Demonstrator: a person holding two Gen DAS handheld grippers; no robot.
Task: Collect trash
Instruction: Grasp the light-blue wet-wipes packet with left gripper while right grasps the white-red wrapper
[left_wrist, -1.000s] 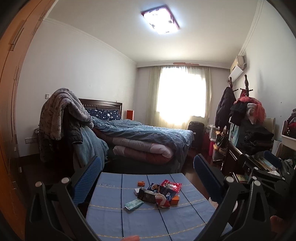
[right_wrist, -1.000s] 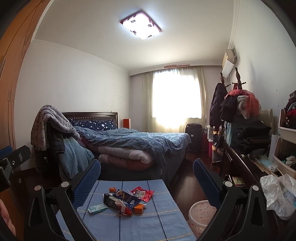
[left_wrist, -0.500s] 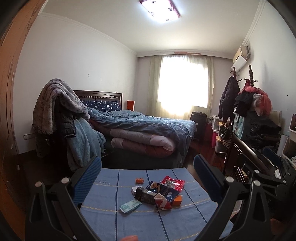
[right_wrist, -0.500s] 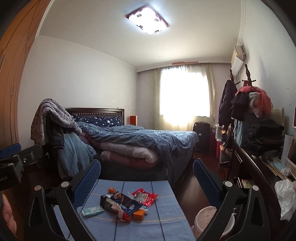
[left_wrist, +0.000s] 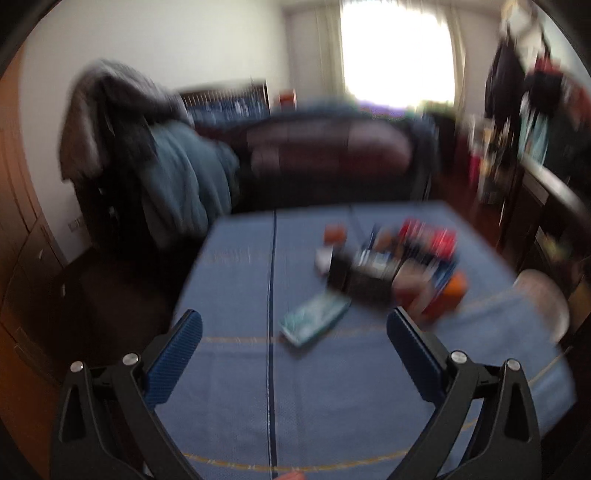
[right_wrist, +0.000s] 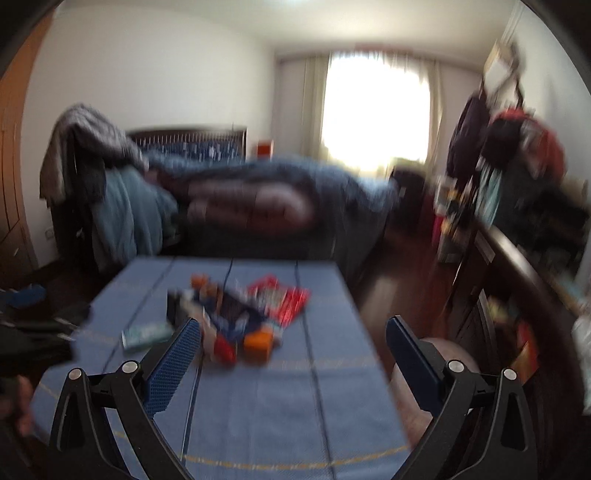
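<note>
A heap of trash lies on the blue-clothed table: red snack wrappers, a dark packet, small orange boxes and a teal pack at the near left. The same heap shows in the right wrist view, with the red wrapper at its far right. My left gripper is open and empty, above the table just short of the teal pack. My right gripper is open and empty, near the heap's front. A pale round bin stands beside the table's right edge. Both views are blurred.
A bed with blue and pink quilts stands beyond the table. A chair draped in clothes is at the far left. A dark dresser and coat rack line the right wall. The left gripper's body shows at the left.
Both grippers have tilted down and moved closer to the table, so the trash heap looks larger and nearer. Both stay open and empty.
</note>
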